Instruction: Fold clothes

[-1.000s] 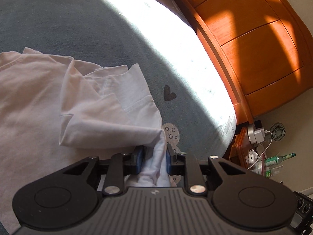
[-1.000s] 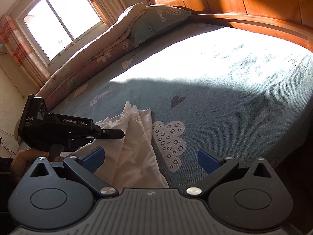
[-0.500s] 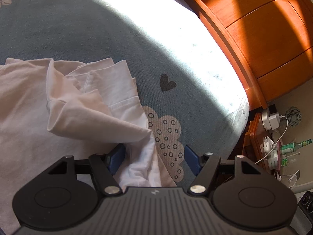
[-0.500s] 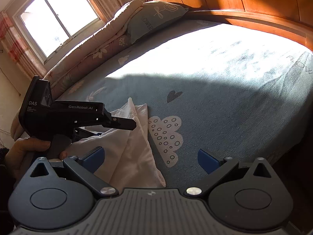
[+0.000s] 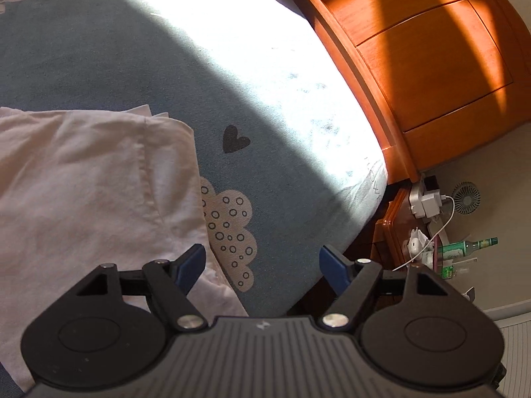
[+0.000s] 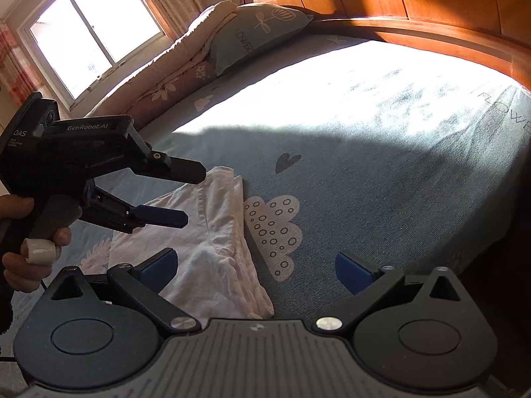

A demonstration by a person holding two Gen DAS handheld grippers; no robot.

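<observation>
Nearest the cameras, both pairs of tongs are standing wide apart and holding nothing. The left tongs [image 5: 262, 265] are hovering over the near right edge of the white garment [image 5: 93, 192], one blue pad above the cloth and the other above the bed sheet [image 5: 292, 179]. The right tongs [image 6: 255, 267] are hanging just past the garment's near corner, with the hand [image 6: 30, 242] gripping the left tool showing at the side.

The garment is lying on the bed in layers, its right side doubled over into a fairly straight edge running alongside the cloud print [image 5: 229, 232]. Judging by that, at least one fold is sitting in place; the left part is running out of view, so whether more folds are needed or the piece is finished cannot be told.

Beyond the garment, the sheet is stretching bare and sunlit toward the wooden bed frame [image 5: 361, 76], giving plenty of room to the right and ahead. The mattress edge is dropping off near the nightstand [image 5: 391, 219], so the space there is tighter.
</observation>
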